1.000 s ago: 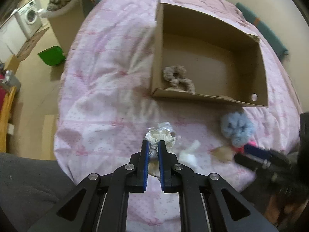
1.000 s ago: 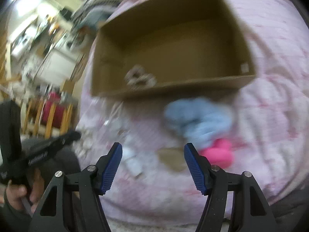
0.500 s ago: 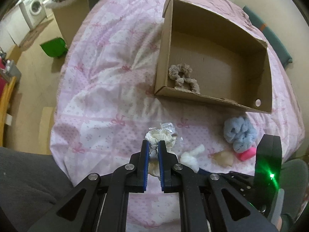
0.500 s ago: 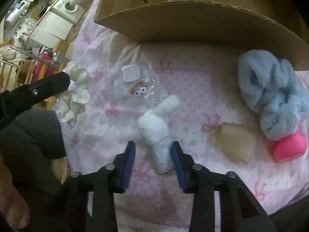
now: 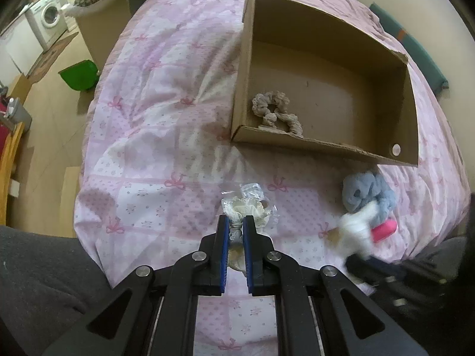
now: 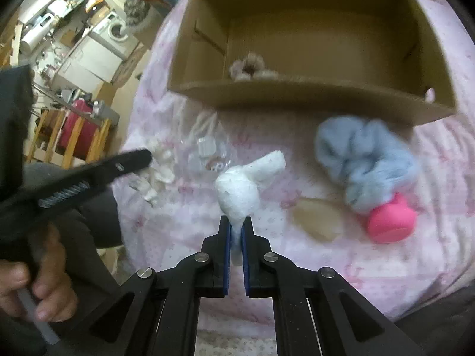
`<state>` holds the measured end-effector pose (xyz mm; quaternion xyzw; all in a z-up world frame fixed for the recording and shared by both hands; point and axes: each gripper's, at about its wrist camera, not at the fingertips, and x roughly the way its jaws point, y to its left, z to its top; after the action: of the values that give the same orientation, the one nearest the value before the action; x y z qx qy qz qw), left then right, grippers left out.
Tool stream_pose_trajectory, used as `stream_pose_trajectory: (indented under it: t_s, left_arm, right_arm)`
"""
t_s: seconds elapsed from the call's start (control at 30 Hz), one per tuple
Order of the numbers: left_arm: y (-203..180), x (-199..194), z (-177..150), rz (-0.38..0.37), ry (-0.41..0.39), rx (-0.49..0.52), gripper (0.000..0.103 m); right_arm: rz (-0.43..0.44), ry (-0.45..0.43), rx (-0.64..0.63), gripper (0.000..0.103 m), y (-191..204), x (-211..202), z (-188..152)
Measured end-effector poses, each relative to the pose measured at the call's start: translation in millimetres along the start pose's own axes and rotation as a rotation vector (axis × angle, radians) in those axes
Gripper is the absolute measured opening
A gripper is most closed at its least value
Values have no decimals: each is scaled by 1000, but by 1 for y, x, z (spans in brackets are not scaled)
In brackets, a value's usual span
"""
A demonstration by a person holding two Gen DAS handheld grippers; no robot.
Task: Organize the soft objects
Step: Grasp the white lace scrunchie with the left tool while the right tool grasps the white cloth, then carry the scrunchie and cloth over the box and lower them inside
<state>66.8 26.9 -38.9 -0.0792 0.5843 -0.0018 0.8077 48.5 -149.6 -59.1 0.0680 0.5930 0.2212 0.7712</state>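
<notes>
Jaws of right gripper (image 6: 236, 222) now clamped on white sock (image 6: 240, 191), previously apart

The right gripper (image 6: 236, 222) pinches the near end of a white soft piece (image 6: 240, 192) over the pink bedspread (image 6: 297, 281). To its right lie a tan piece (image 6: 317, 219), a pink ball (image 6: 392, 222) and a blue fluffy bundle (image 6: 365, 166). Far back stands an open cardboard box (image 6: 297, 95) with a beige scrunchie (image 6: 249, 68) inside. At left, a hand (image 6: 38, 293) holds the left gripper (image 6: 142, 158), its tip at a cream fabric bunch (image 6: 157, 175) beside a clear plastic bag (image 6: 207, 154).
</notes>
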Motion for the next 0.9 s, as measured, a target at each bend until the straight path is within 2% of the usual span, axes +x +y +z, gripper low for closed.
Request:
stream_pose_trajectory:
  t_s: [0.23, 0.4, 0.7, 0.9]
  left_arm:
    - [-12, -8, -4, -1, -38, 37, 9]
    - [-19, -25, 8, 1, -90, 59, 9]
    - [-35, -55, 64, -13, -197, 85, 9]
    - [-50, -50, 98, -13, -233, 126, 9]
  right_arm:
    - [26, -101, 30, 8, -15, -39, 4]
    - [45, -167, 43, 8, -28, -63, 10]
    - [33, -243, 56, 8, -47, -88, 47]
    - [12, -310, 62, 8, -60, -97, 77]
